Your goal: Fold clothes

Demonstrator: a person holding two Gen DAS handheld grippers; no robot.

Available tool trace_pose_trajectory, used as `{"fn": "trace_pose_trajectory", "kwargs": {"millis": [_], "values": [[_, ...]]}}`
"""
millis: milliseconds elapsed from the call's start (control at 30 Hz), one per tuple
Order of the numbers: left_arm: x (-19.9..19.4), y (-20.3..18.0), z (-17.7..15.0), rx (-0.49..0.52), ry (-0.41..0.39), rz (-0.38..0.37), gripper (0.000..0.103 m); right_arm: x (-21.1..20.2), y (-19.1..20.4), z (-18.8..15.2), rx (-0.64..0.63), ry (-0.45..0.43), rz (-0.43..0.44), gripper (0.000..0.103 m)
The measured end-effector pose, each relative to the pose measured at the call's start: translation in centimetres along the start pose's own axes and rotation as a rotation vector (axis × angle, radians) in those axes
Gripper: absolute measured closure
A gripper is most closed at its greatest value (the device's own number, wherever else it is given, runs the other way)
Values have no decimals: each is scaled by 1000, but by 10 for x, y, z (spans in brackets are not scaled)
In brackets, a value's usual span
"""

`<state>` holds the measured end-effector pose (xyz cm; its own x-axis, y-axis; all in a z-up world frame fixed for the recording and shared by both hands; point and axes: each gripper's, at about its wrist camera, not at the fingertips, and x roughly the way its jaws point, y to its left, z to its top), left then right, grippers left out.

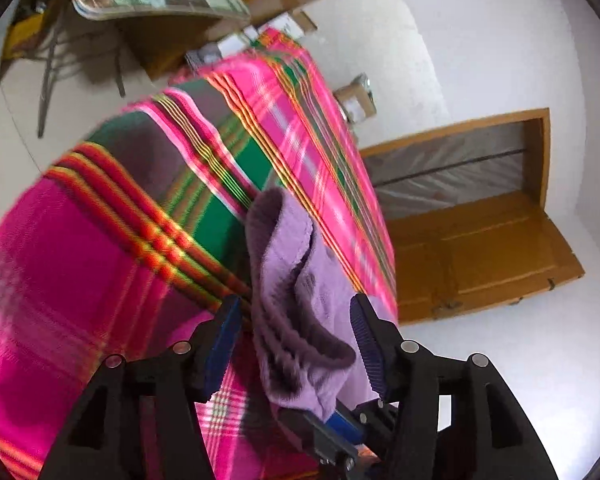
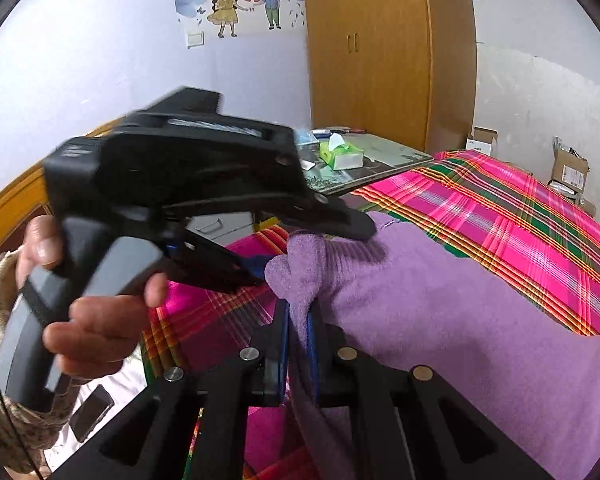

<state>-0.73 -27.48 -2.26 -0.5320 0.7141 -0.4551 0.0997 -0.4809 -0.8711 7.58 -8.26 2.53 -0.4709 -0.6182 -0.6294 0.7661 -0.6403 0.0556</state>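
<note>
A purple knit garment lies over a bed with a pink plaid sheet. One bunched edge of it is lifted. My right gripper is shut on that edge, and cloth hangs down between its blue pads. In the right wrist view a hand holds my left gripper, which is open with one finger above the bunched cloth and one below. In the left wrist view the left gripper stands wide open with the purple garment between its fingers, above the plaid sheet.
A glass-topped table carrying a green tissue pack stands by the bed's far side. Behind it is a wooden wardrobe. Cardboard boxes sit against the wall. A phone lies low at the left. A wooden door is beyond the bed.
</note>
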Motion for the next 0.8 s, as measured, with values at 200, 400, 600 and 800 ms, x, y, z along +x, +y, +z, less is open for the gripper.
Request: {"fn": "trace_pose_trajectory", "kwargs": {"millis": [200, 400, 600, 800], "values": [[22, -10, 15, 30, 51, 18, 46, -3, 0, 0, -3, -9, 5, 94], [38, -15, 23, 45, 70, 57, 60, 1, 0, 1, 6, 9, 12, 94], [44, -18, 27, 79, 65, 89, 82, 9, -5, 1, 32, 37, 23, 94], [40, -20, 25, 118, 23, 111, 87, 16, 5, 3, -8, 48, -2, 95]]}}
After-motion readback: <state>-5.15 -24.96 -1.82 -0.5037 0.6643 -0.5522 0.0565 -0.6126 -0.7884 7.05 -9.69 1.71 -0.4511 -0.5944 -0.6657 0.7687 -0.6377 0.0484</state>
